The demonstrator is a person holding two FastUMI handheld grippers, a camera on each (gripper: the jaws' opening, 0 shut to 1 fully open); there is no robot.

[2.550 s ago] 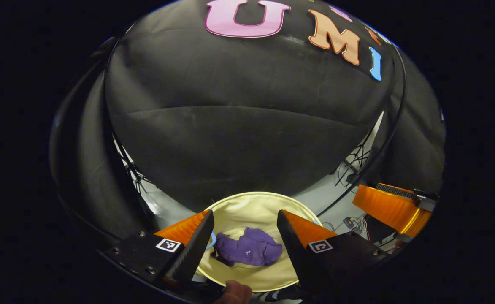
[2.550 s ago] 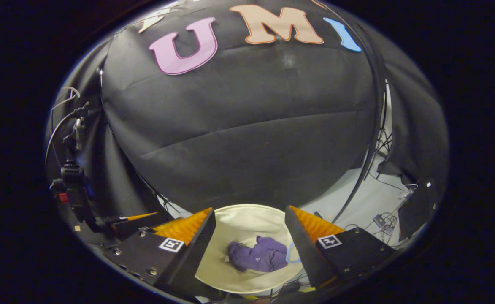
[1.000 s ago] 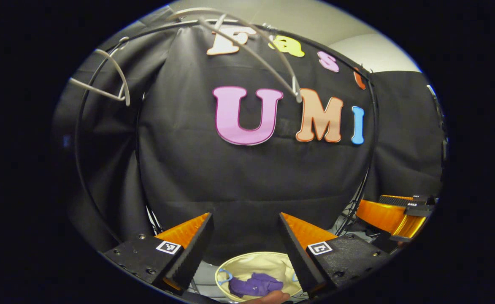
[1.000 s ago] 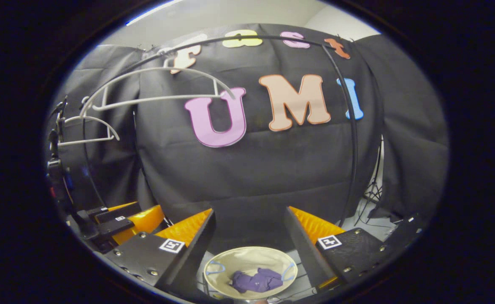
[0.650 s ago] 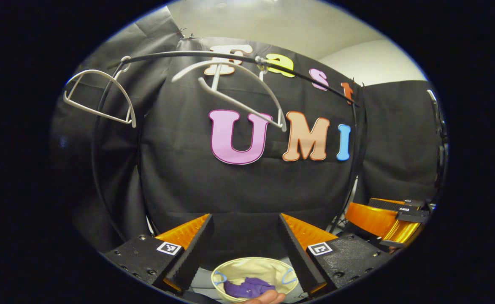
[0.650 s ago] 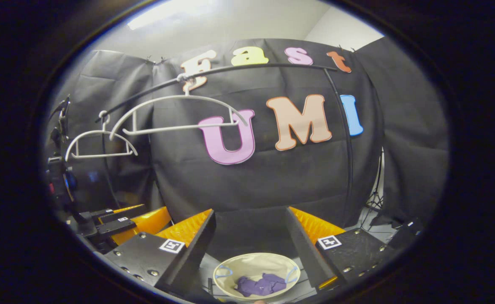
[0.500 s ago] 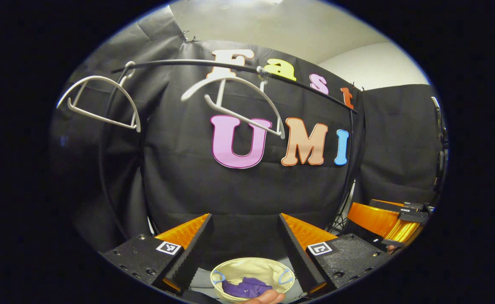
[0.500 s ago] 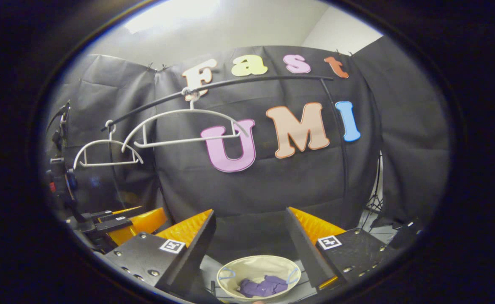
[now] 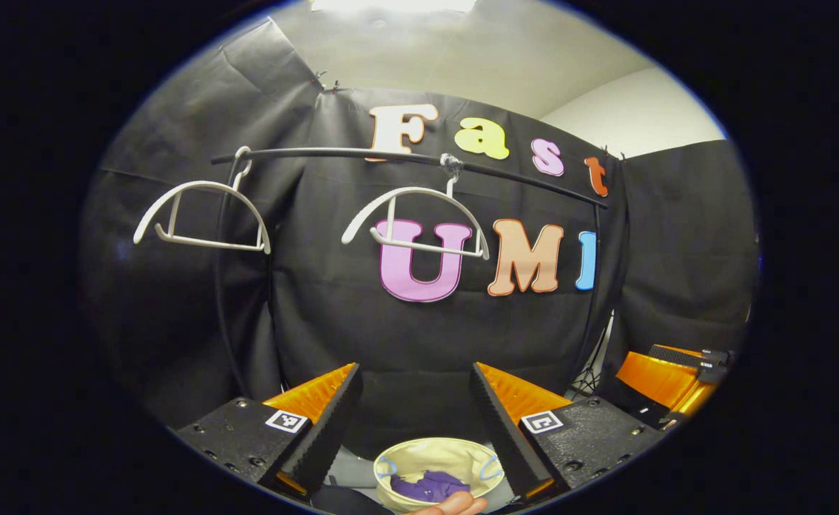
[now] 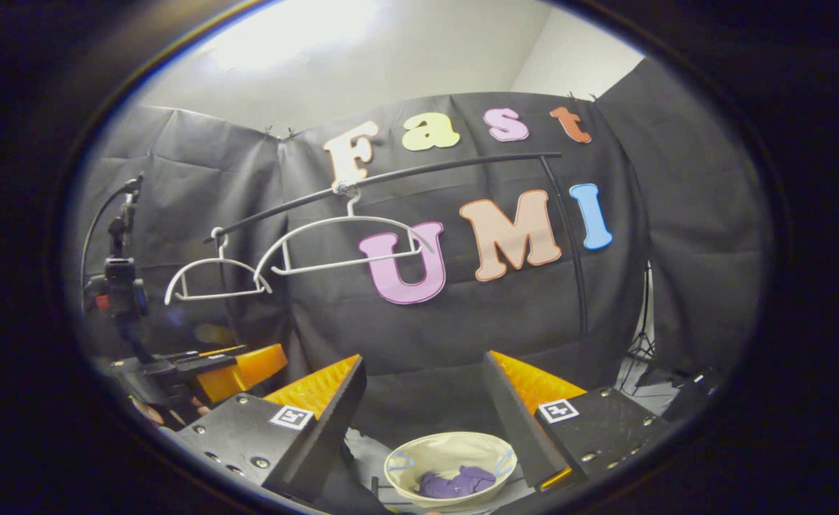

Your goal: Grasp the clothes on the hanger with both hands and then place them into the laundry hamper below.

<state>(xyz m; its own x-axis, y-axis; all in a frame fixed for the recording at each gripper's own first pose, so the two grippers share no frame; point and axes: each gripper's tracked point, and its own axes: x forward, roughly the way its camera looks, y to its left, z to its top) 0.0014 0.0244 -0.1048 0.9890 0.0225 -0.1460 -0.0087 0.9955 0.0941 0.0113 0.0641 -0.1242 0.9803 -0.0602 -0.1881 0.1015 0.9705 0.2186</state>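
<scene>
From the left gripper view a fingertip [image 9: 453, 505] pokes in at the bottom edge, just below the hamper, and the right gripper [image 9: 666, 379] hangs off to the side, low and level with this one. The right gripper view gives instead a camera on a stand [image 10: 117, 286] at the far side, with the left gripper [image 10: 226, 368] below it and a bit of the holding hand [image 10: 169, 415] under that.

Both tools are held up and pointed roughly level at the booth wall, tilted a little downward so the floor shows between the fingers.

The left gripper [image 9: 413, 415] stands wide apart, nothing between its fingers. The right gripper [image 10: 423, 411] is spread just as wide and holds nothing.

The purple clothes [image 9: 430, 486] lie crumpled inside the cream laundry hamper [image 9: 406, 458], which sits well below and ahead of the left gripper, framed between its fingers. Seen from the right gripper, the clothes [image 10: 456, 483] in the hamper [image 10: 442, 448] sit likewise low between the fingers.

High ahead of both, two bare white hangers, one [image 9: 201, 214] and the other [image 9: 419, 218], hang from a black rail [image 9: 333, 154].
</scene>
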